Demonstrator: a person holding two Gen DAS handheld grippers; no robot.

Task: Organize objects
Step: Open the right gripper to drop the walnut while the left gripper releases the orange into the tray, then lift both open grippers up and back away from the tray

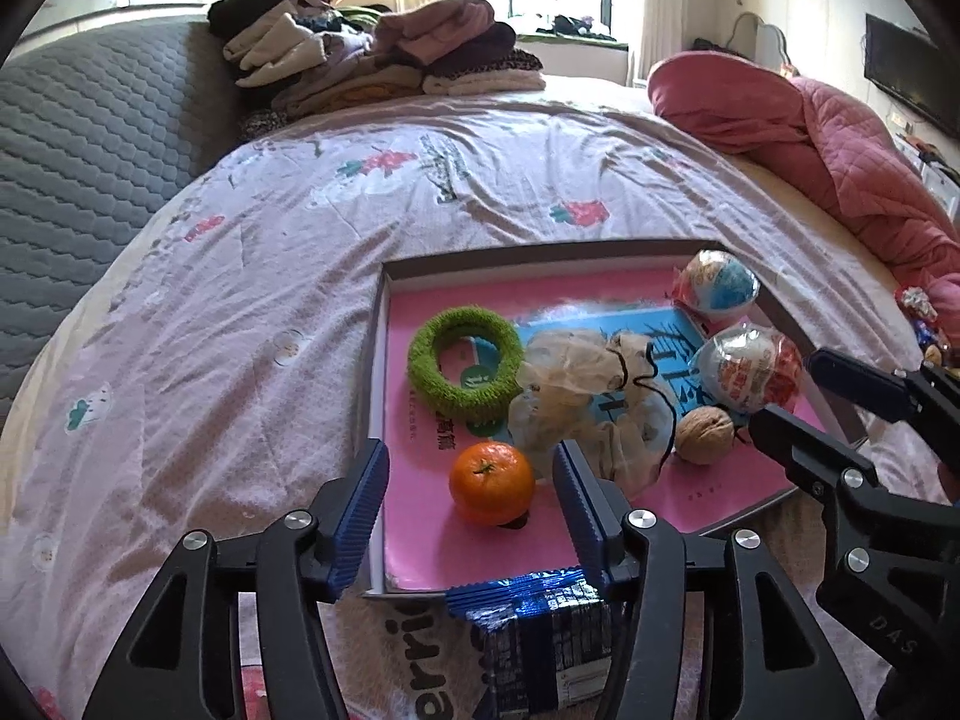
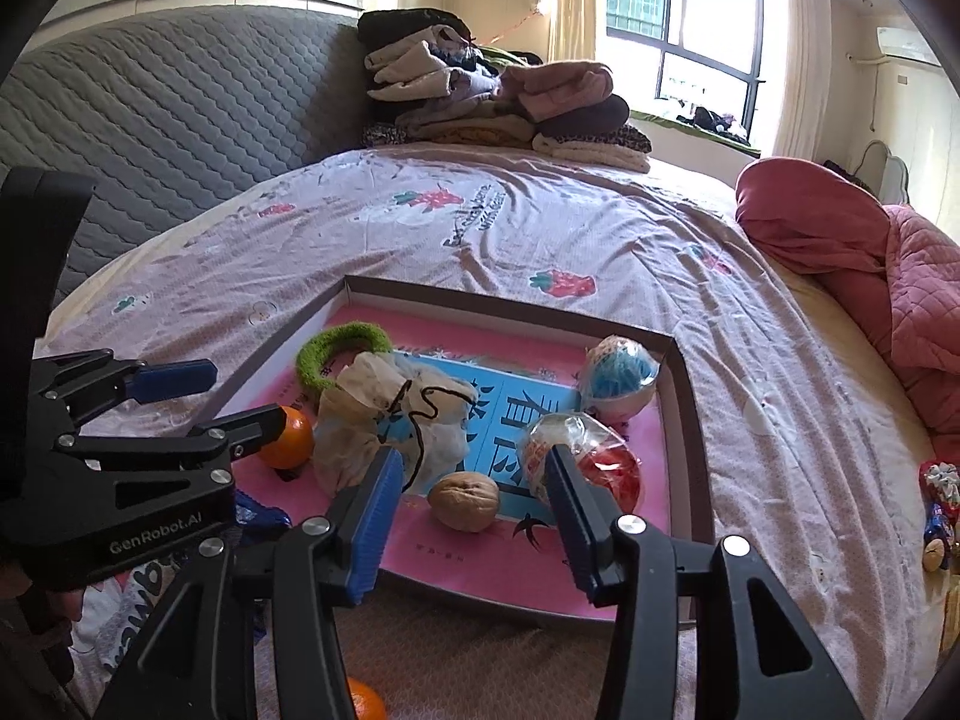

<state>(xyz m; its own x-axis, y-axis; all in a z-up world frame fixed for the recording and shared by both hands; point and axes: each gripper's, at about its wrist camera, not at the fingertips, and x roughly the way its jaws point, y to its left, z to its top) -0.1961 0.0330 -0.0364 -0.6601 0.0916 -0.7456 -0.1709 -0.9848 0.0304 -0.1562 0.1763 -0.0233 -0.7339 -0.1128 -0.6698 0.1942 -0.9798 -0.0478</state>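
Risk, left to right: the left tool (image 1: pixel 471 495) stands released with its pads either side of the orange (image 1: pixel 492 483), clear of it, so a careless sweep could roll the fruit along the pink tray (image 1: pixel 384 396) into the gauze pouch (image 1: pixel 591 402); the right tool (image 2: pixel 474 498), also released and empty, straddles the walnut (image 2: pixel 465 503) beside the red-wrapped egg (image 2: pixel 579 459), and a nudge could send either rolling. Both tools angle down toward the tray on the bed (image 1: pixel 240 276). The orange, pouch, walnut and egg all lie in the tray.
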